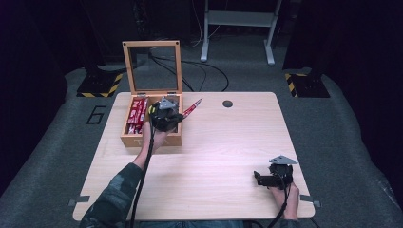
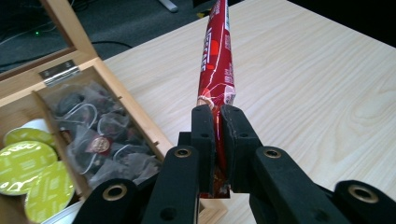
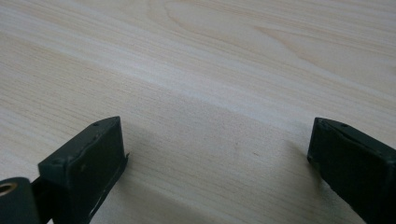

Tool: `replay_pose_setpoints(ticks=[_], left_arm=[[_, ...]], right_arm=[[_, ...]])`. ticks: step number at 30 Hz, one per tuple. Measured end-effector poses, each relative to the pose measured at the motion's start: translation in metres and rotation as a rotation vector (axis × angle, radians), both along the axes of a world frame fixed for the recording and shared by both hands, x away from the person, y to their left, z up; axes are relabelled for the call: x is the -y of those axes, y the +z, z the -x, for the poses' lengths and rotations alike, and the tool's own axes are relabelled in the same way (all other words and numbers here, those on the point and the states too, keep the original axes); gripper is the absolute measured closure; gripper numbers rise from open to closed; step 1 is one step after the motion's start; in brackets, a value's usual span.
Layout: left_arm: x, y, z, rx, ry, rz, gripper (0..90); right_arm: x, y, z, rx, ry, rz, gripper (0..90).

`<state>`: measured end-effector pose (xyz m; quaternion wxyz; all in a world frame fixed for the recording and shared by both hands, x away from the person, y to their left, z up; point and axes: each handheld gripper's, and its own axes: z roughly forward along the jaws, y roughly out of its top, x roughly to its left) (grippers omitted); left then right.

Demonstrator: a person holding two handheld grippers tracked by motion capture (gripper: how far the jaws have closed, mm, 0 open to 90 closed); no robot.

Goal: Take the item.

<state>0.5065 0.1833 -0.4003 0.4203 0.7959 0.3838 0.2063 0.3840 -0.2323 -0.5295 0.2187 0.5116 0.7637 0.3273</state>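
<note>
A long red stick sachet (image 2: 217, 56) is pinched at its lower end between the jaws of my left gripper (image 2: 217, 122), which is shut on it. From above, that sachet (image 1: 192, 107) points up and to the right, past the wooden box (image 1: 130, 140). My left gripper (image 1: 181, 115) hovers over the box's right half. The box lid (image 1: 152, 66) stands open. Inside lie more red sachets (image 1: 137, 112), dark tea bags (image 2: 100, 135) and green capsules (image 2: 25, 161). My right gripper (image 1: 258, 178) rests low over the table's near right part, jaws wide apart with bare wood (image 3: 219, 140) between them.
A light wooden table (image 1: 214, 152) has a round cable hole (image 1: 227, 103) at its far edge. Beyond it are grey floor, cables, a white desk frame (image 1: 237, 28) and yellow-black striped stand bases (image 1: 100, 85).
</note>
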Motion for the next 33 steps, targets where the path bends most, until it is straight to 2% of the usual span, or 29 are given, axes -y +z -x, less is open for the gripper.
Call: replay_pose_setpoints(ticks=[11, 19, 26, 33], left_arm=[[0.022, -0.006, 0.002, -0.009, -0.040, 0.008, 83.7], [0.034, -0.010, 0.003, -0.021, -0.067, -0.002, 83.7], [0.049, -0.018, 0.003, -0.037, -0.078, 0.012, 83.7], [0.059, -0.026, 0.003, -0.052, -0.093, 0.001, 83.7]], right_arm=[[0.000, 0.000, 0.000, 0.000, 0.001, 0.000, 3.2], [0.000, 0.000, 0.000, 0.000, 0.001, 0.000, 3.2], [0.000, 0.000, 0.000, 0.001, 0.002, 0.000, 3.3], [0.000, 0.000, 0.000, 0.001, 0.002, 0.000, 3.3]])
